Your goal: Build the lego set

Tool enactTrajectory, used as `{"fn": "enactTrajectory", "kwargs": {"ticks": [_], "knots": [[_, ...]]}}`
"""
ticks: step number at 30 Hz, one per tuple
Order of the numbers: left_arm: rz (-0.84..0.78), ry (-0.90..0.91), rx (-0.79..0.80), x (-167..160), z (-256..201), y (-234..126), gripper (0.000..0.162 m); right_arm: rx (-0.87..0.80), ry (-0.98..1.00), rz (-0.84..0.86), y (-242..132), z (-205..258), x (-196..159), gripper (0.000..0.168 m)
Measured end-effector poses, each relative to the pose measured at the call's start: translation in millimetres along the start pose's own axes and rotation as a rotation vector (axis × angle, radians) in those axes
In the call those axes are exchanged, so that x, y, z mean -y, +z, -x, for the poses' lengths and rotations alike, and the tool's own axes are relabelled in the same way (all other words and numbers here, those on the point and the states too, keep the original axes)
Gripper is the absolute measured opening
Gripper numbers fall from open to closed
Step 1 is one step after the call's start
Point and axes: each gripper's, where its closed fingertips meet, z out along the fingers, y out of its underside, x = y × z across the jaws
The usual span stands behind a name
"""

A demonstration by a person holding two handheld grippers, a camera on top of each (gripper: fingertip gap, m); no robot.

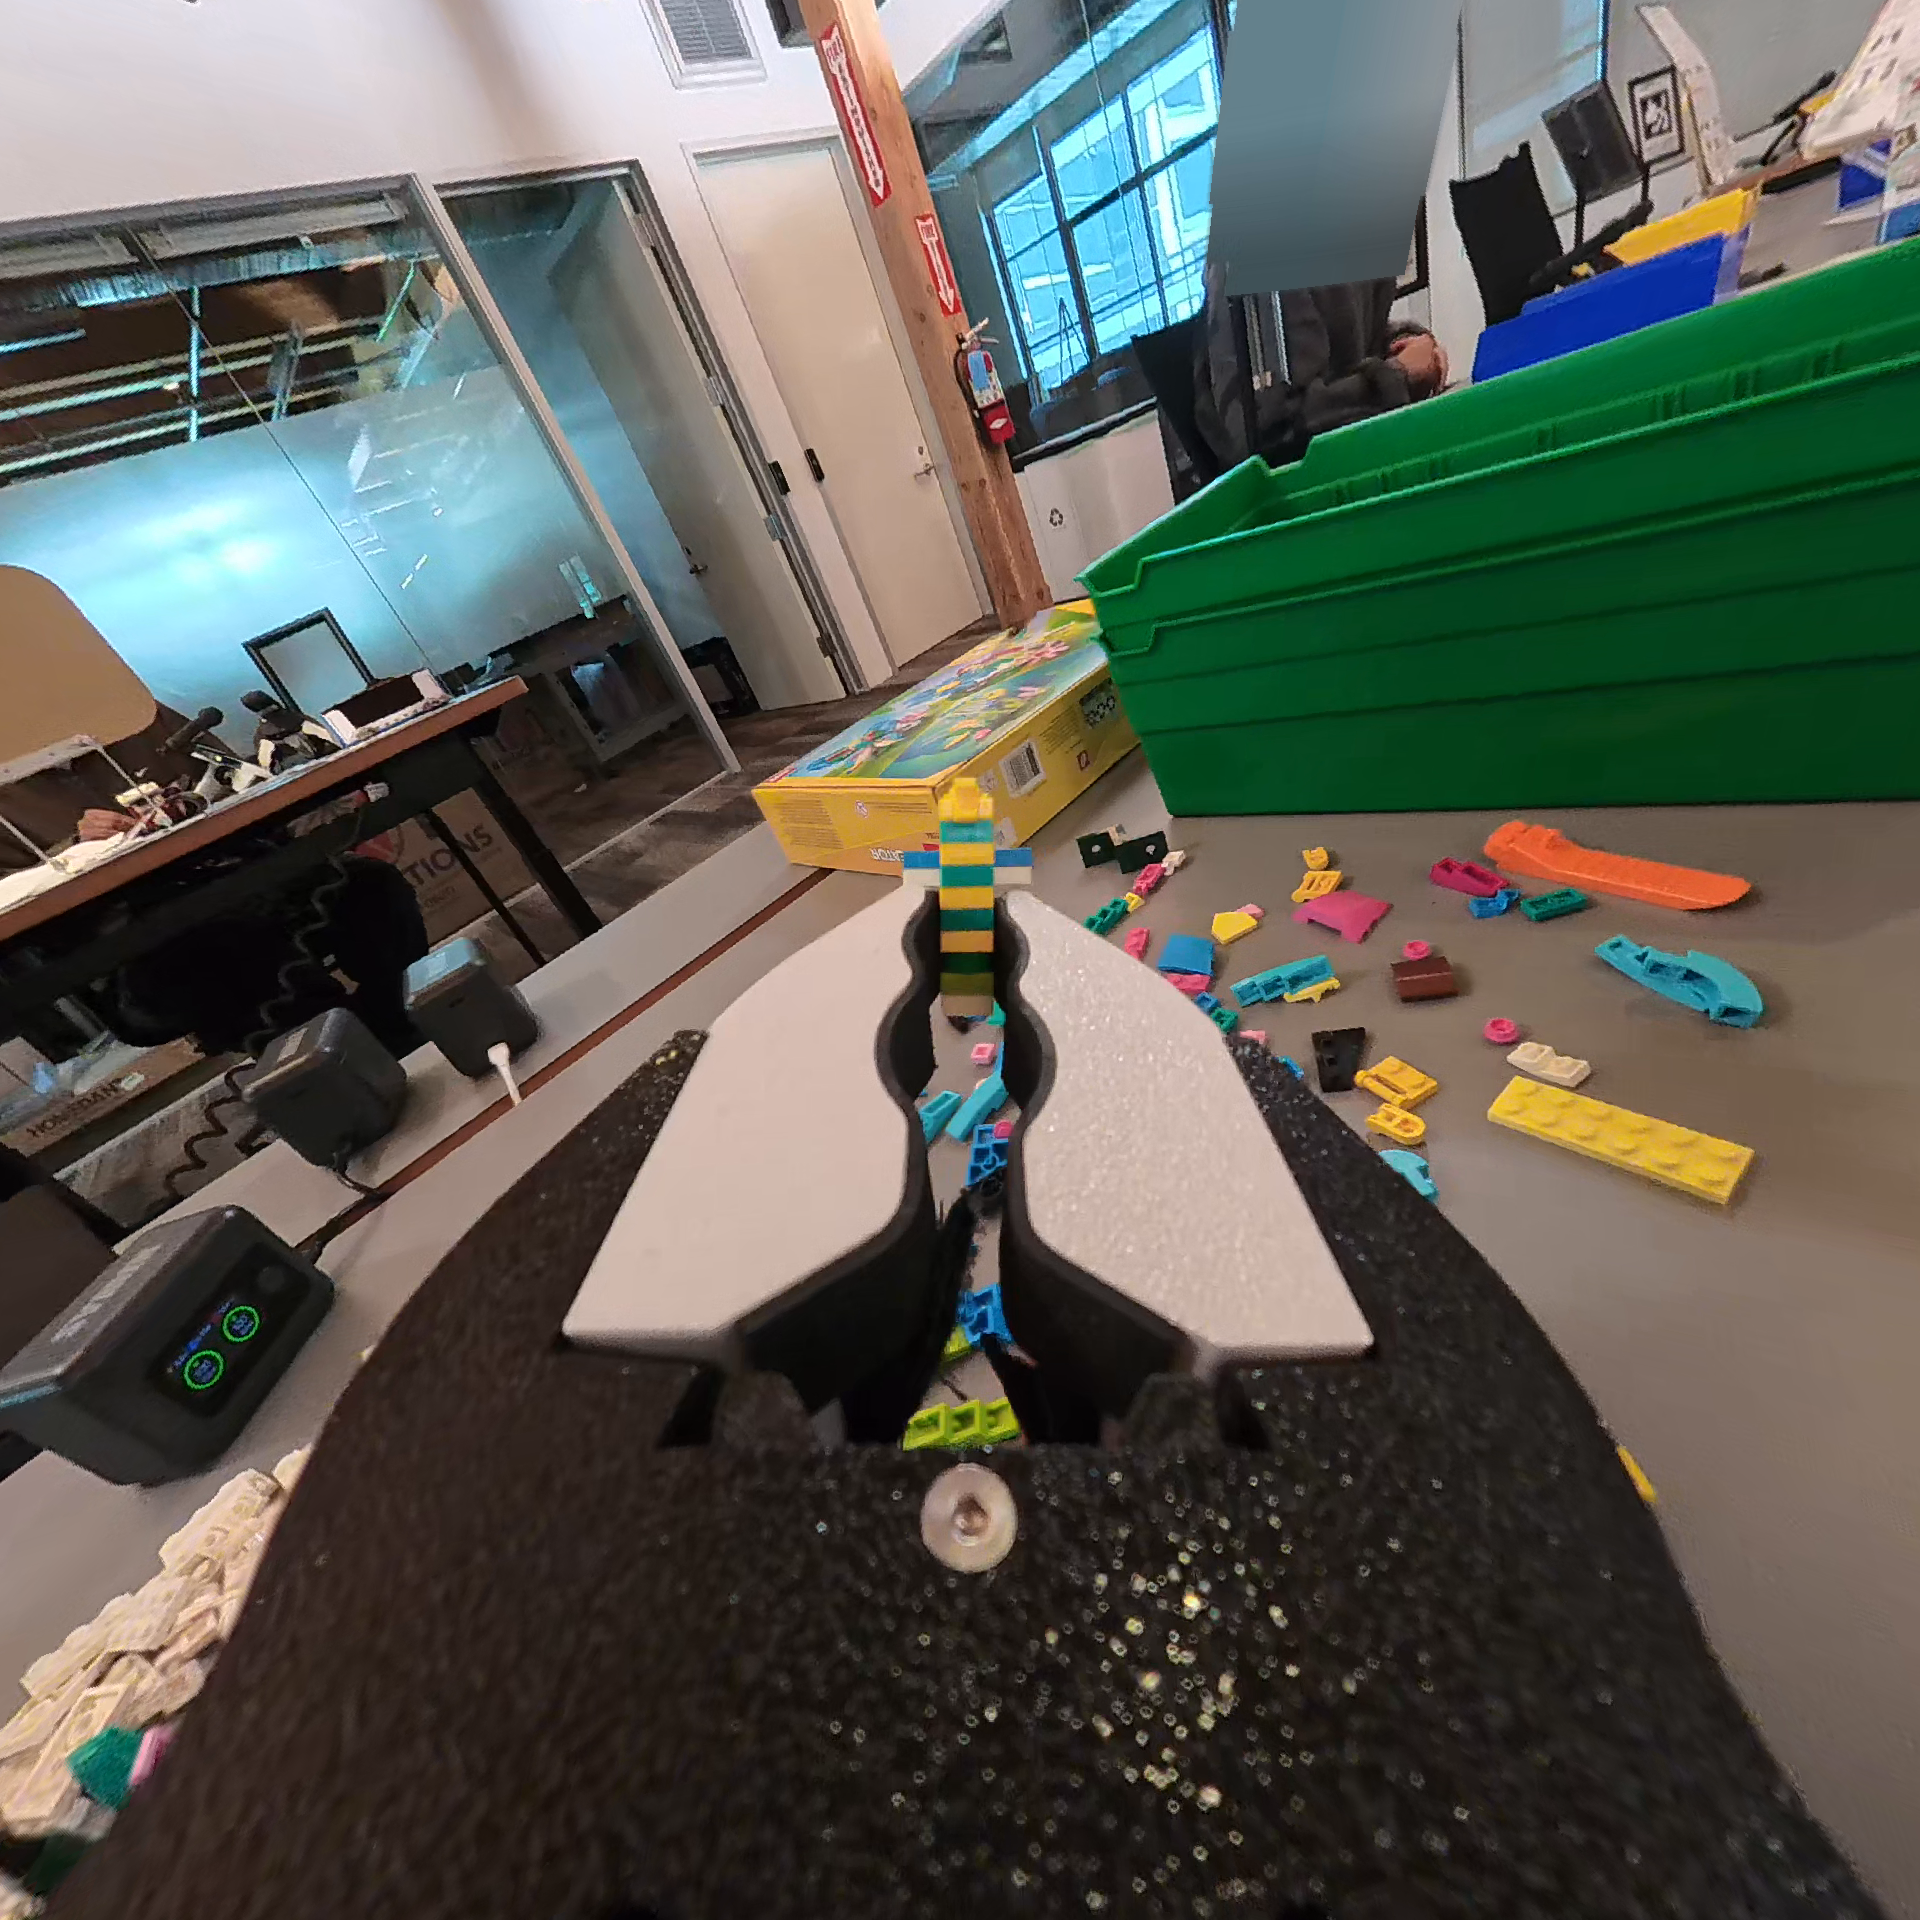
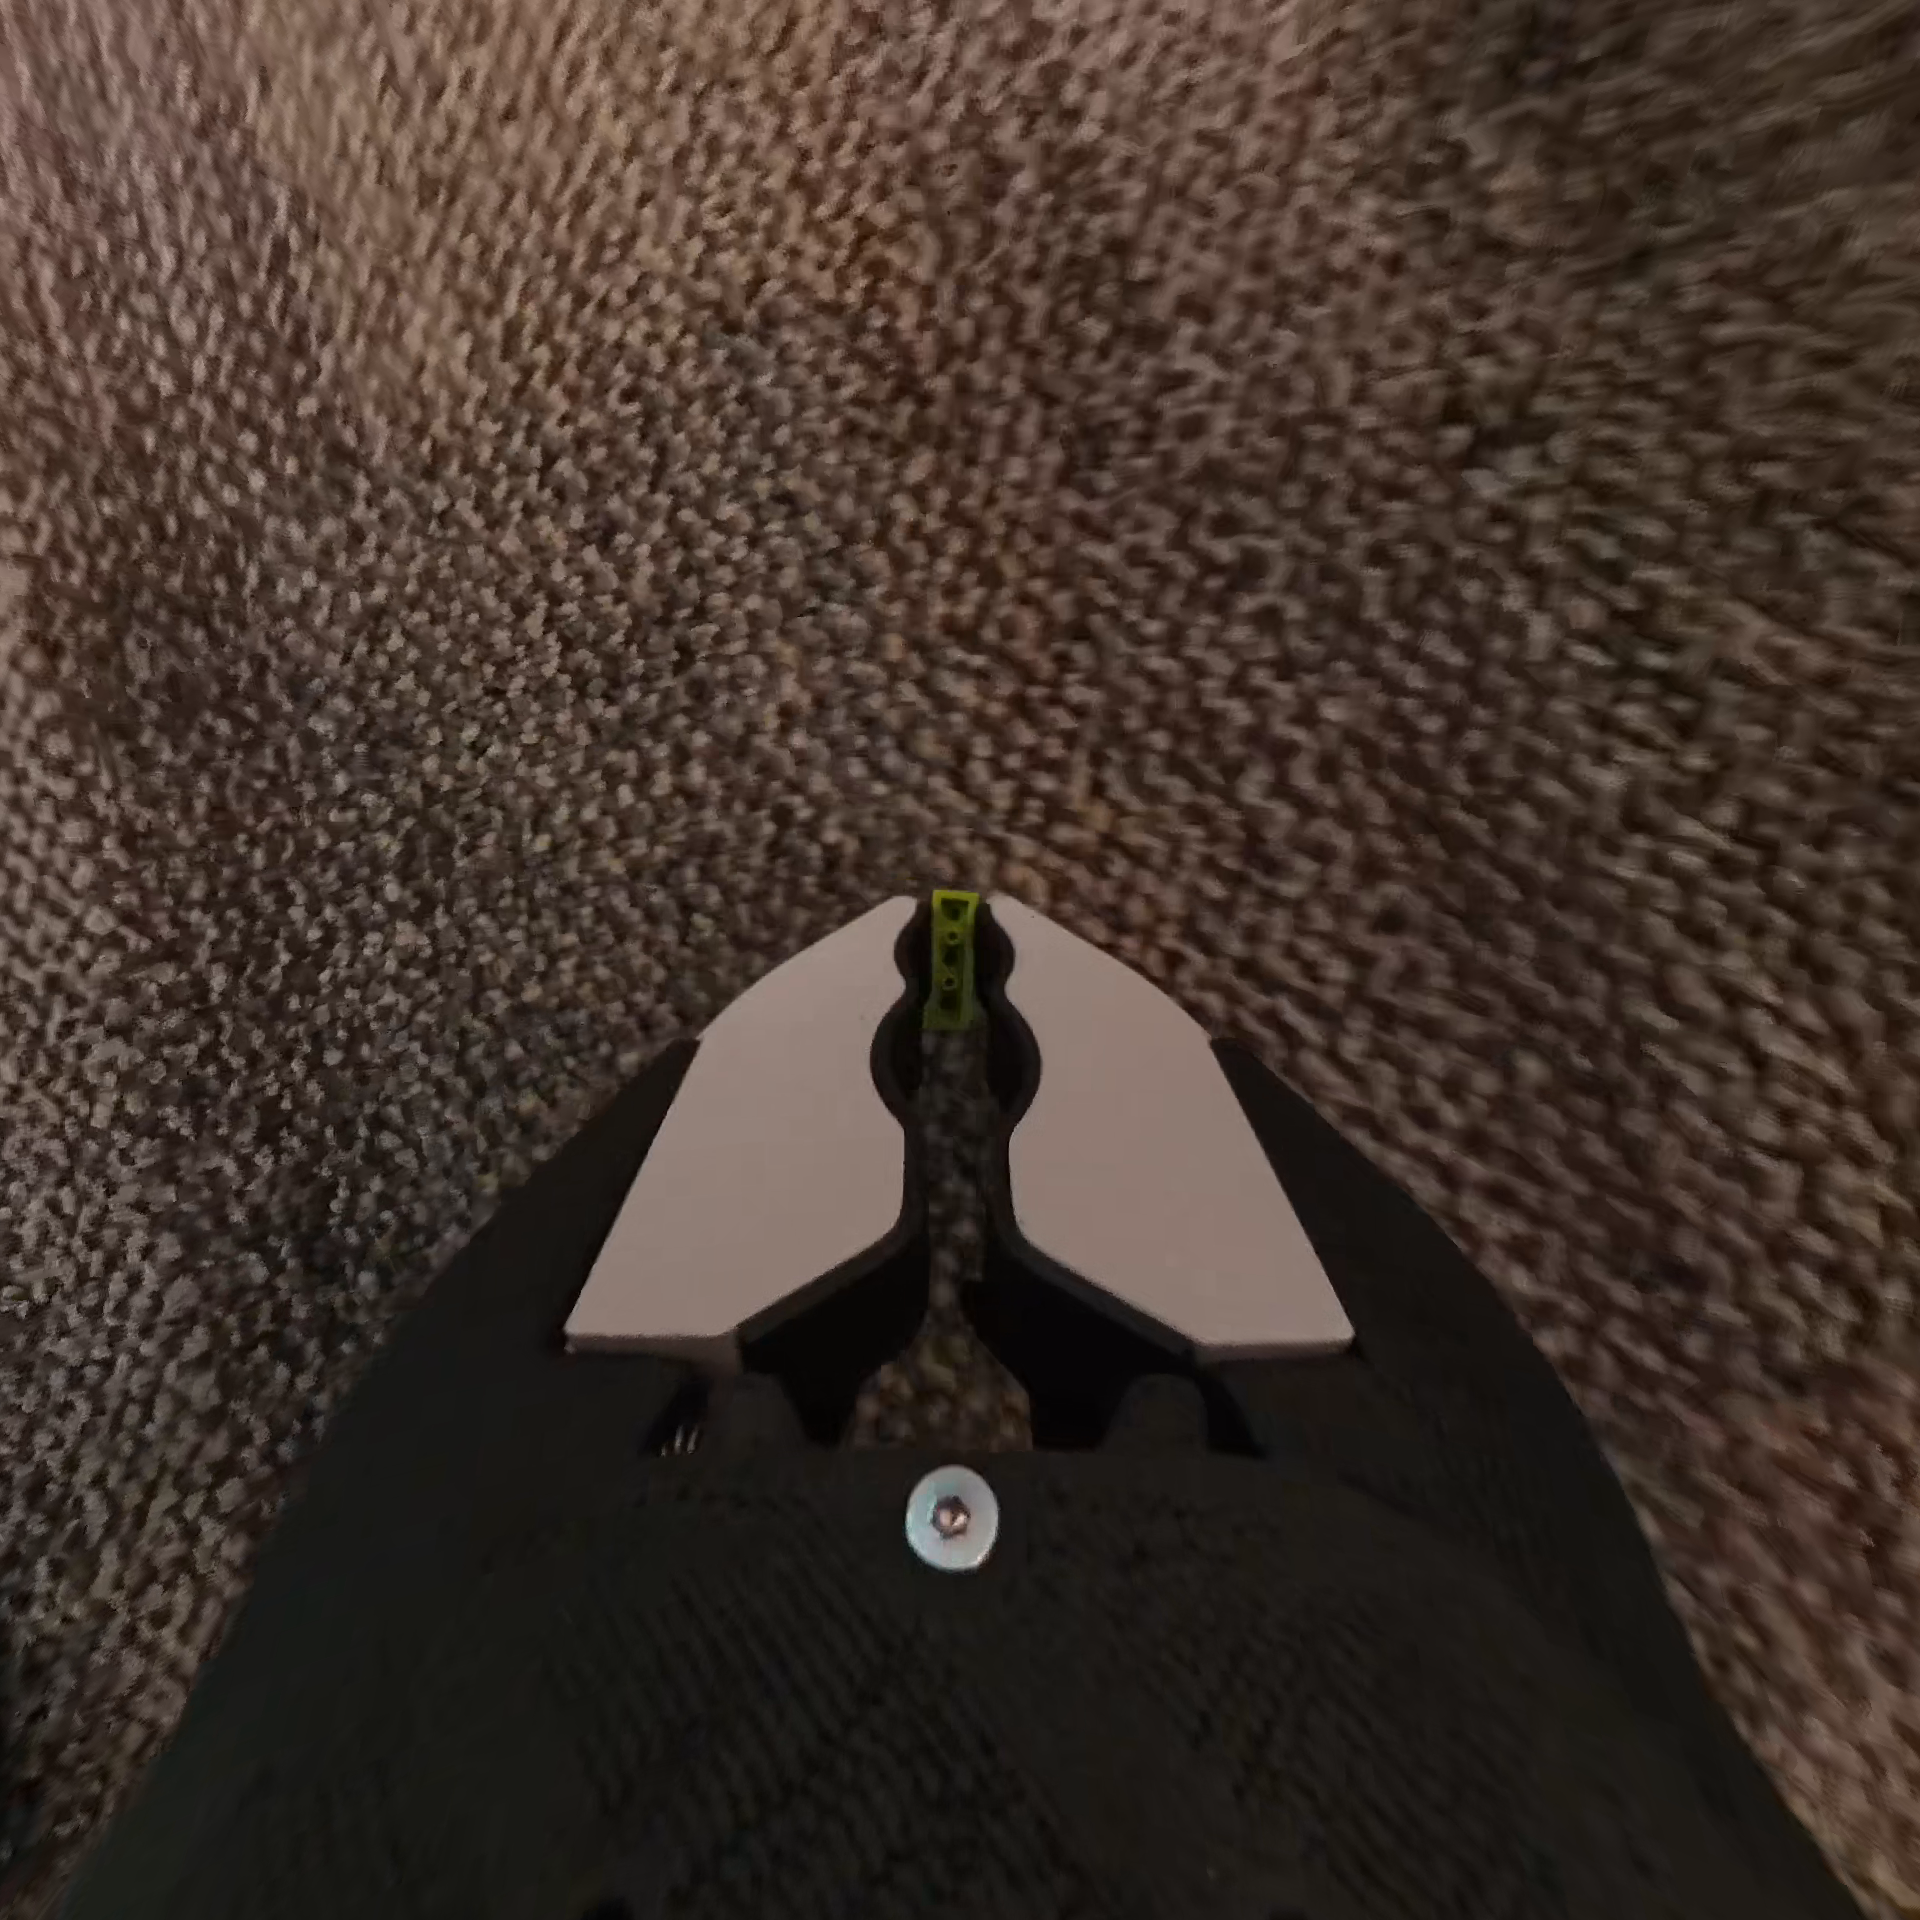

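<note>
Stacked green plastic bins and a yellow cardboard set box close off the far side of the grey bench, where loose coloured bricks and a long yellow plate lie scattered right of the left tongs. These pinch a slim striped brick tower of yellow, teal, green and blue layers, upright above the bench, whose left edge lies close by. The right tongs nip a small lime-green plate over speckled brown carpet.

Striped yellow-green-teal brick tower upright, pinched at its base, lime plate gripped edgewise
</note>
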Motion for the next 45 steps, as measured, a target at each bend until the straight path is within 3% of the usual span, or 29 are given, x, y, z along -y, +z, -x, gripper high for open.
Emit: {"fn": "enactTrajectory", "kwargs": {"ticks": [6, 11, 18, 23, 27, 31, 35, 39, 45], "knots": [[-0.089, -0.073, 0.016, 28, 24, -35, 0.008, -0.043, -0.190, -0.211, -75, -65, 46, 0.007], [-0.142, -0.185, 0.055, 55, 59, -95, 0.008, -0.064, -0.293, -0.283, -181, -132, 82, 0.007], [-0.302, -0.324, -0.055, 71, 77, -151, 0.008, -0.342, -0.150, -0.460, -377, -249, 148, 0.006], [-0.375, -0.548, -0.149, 60, 101, -170, 0.008, -0.569, -0.023, -0.764, -576, -266, 215, 0.007], [-0.310, -0.615, -0.239, 36, 107, -180, 0.008, -0.518, -0.020, -1.031, -721, -201, 275, 0.007], [-0.246, -0.593, -0.440, 29, 85, -196, 0.008, -0.184, -0.246, -1.175, -797, -56, 340, 0.008], [-0.206, -0.502, -0.602, 32, 60, -202, 0.008, 0.367, -0.431, -1.232, -829, 110, 380, 0.008], [-0.249, -0.492, -0.609, 44, 63, -192, 0.008, 0.973, -0.384, -1.267, -852, 202, 403, 0.006], [-0.352, -0.470, -0.471, 93, 120, -135, 0.008, 1.059, -0.534, -1.385, -852, 236, 478, 0.007]]}}
